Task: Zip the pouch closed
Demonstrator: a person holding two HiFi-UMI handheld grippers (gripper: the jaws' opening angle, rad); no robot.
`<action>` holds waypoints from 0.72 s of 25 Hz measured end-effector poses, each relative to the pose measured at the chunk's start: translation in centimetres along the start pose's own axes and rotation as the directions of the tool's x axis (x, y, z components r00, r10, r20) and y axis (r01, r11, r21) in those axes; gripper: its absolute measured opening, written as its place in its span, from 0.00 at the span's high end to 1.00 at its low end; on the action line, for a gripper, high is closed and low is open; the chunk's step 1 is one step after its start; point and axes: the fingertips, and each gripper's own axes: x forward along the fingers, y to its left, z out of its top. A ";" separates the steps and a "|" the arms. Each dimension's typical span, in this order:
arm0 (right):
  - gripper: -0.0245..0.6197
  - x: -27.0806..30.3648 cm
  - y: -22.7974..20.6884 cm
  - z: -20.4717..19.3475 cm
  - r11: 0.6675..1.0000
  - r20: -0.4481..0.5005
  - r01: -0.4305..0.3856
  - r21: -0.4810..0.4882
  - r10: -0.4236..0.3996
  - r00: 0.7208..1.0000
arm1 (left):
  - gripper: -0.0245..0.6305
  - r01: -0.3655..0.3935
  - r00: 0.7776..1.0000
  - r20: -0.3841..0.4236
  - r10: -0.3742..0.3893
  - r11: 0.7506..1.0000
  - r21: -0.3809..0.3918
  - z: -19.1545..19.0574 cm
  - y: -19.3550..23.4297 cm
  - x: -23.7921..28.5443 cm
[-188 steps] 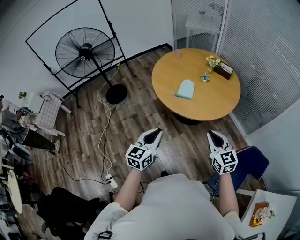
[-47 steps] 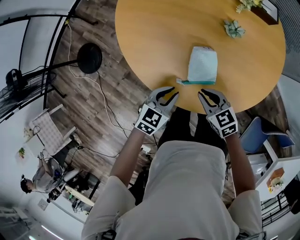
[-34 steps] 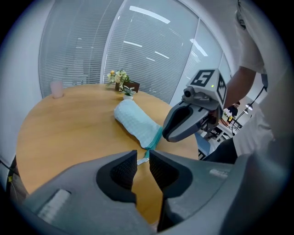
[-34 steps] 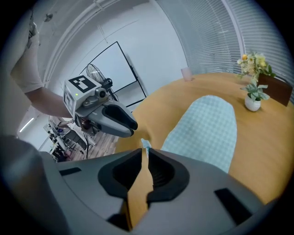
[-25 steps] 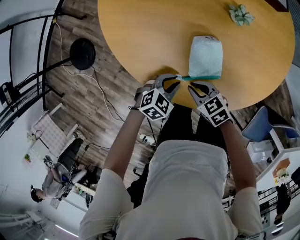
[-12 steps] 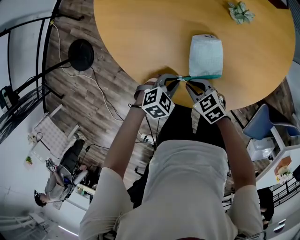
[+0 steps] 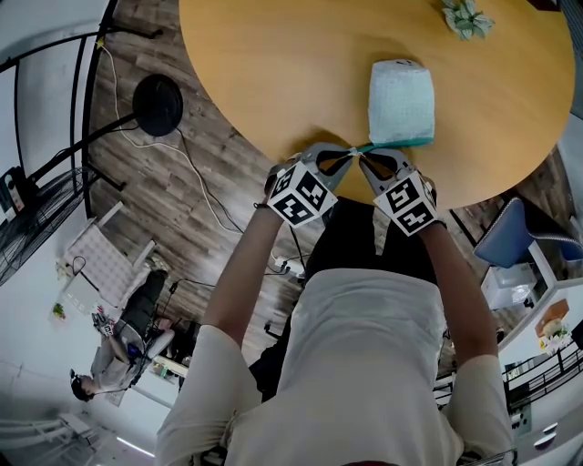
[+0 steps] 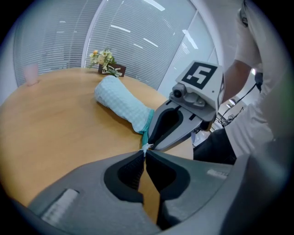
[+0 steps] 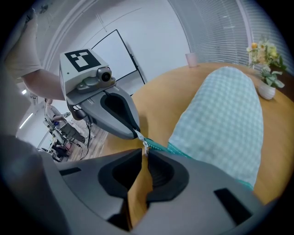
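Observation:
A pale teal checked pouch point(image 7: 401, 102) lies on the round wooden table point(image 7: 301, 64), its darker teal zip edge point(image 7: 401, 143) facing the near rim. Both grippers meet at the zip's left end. My left gripper point(image 7: 347, 153) comes in from the left, shut on the small white end tab of the zip point(image 8: 146, 147). From the right, my right gripper point(image 7: 360, 156) is shut on the zip pull point(image 9: 145, 146). In the left gripper view the pouch point(image 8: 123, 103) stretches away behind the right gripper point(image 8: 148, 145). The right gripper view shows the pouch point(image 9: 220, 121) right of the left gripper point(image 9: 137, 134).
A small potted plant point(image 7: 466, 16) stands at the table's far side, with a flower box point(image 8: 106, 62) and a pink cup point(image 8: 31, 73) farther back. A fan base point(image 7: 157, 105) and cables sit on the wood floor at left. A blue chair point(image 7: 510, 238) is at right.
The person walked up to the table and brought both grippers to the pouch's zip end. Since half a second ago the tips have drawn together and now touch at the zip.

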 end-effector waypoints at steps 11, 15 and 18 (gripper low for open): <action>0.96 -2.3 0.3 -0.2 1.000 0.032 -0.008 -0.012 0.008 0.999 | 0.93 0.000 0.999 0.042 0.005 0.993 -0.122 0.9 -1.2 -0.5; 0.96 -3.4 0.5 -0.3 0.999 0.039 -0.031 -0.025 0.032 0.999 | 0.93 -0.019 1.000 0.021 0.021 0.995 -0.093 1.6 -1.8 -0.8; 0.96 -4.2 0.3 -0.5 0.999 0.031 -0.027 -0.033 0.028 0.999 | 0.93 -0.027 1.000 0.001 0.027 0.998 -0.056 2.0 -2.4 -0.7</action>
